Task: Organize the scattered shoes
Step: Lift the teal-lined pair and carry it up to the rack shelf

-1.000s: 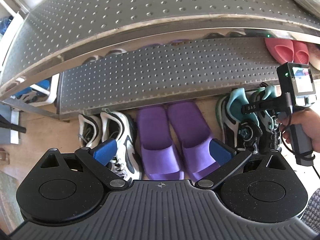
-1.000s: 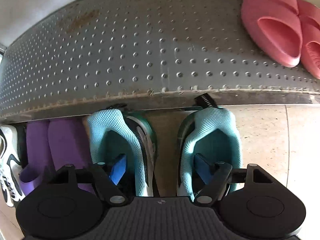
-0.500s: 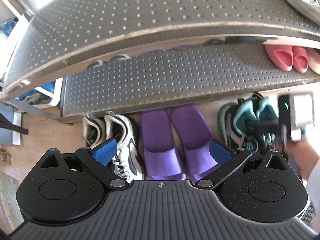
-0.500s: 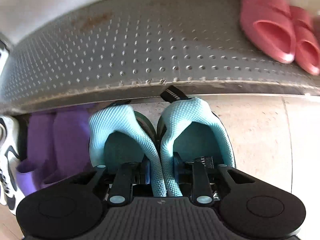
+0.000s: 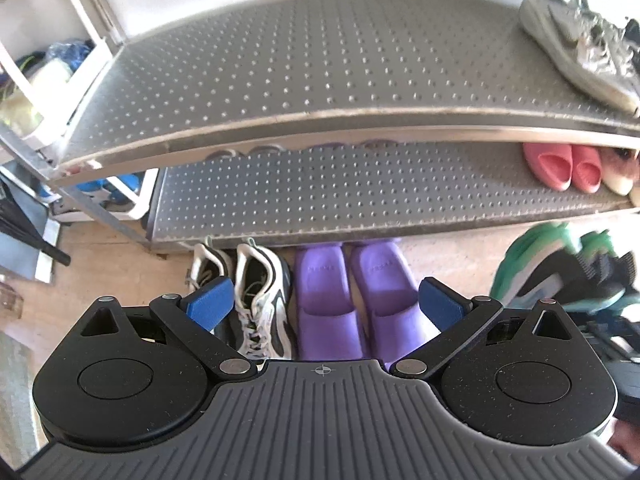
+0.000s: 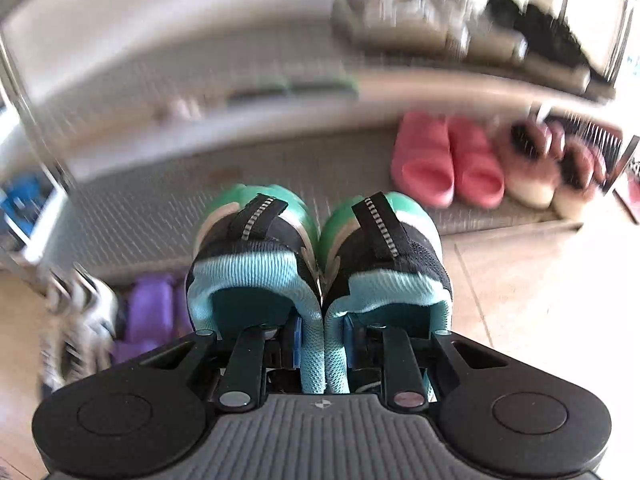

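My right gripper is shut on a pair of teal, green and black sneakers, pinching their two inner collar walls together; the pair hangs lifted in front of the lower shelf. The same sneakers show blurred at the right of the left wrist view. My left gripper stands open with nothing between its blue pads, above a purple slide pair and a white and black sneaker pair on the floor under the rack.
A two-tier studded metal rack fills the view. Pink slides and furry pink slippers sit on its lower shelf at right. Grey sneakers lie on the top shelf. A white side rack stands at left.
My right gripper closed on the two teal sneakers, pressing them together, and lifted them off the floor. My left gripper stayed open and pulled back, higher.
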The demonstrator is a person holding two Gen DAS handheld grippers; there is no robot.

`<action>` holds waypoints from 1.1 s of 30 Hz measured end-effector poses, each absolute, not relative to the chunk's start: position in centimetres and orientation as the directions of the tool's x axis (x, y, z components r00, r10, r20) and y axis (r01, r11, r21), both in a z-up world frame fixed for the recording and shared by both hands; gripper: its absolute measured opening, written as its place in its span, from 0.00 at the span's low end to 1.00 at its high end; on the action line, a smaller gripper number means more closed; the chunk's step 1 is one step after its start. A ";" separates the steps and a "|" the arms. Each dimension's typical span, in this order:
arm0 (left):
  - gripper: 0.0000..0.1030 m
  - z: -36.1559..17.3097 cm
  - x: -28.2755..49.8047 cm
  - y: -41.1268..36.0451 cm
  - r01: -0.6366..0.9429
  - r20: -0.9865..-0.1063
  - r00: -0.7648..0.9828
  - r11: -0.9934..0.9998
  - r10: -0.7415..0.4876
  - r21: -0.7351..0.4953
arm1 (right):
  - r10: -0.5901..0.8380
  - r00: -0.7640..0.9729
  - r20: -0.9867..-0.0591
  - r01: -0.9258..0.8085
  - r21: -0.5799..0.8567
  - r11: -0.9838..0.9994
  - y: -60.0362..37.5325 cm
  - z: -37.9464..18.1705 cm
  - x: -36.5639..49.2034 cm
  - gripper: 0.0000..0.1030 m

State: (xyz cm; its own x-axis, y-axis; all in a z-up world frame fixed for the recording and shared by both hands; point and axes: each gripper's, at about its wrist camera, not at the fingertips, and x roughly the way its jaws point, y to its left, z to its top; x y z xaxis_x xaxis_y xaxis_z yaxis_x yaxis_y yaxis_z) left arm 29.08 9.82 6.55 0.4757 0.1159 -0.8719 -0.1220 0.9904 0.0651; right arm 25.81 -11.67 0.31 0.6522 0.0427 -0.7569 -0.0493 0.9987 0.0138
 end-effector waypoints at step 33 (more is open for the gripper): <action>0.98 4.7 31.4 10.8 -0.194 -0.892 0.432 0.980 0.133 0.052 | 0.182 0.809 -0.560 -0.184 0.054 0.982 -9.3 8.9 36.6 0.81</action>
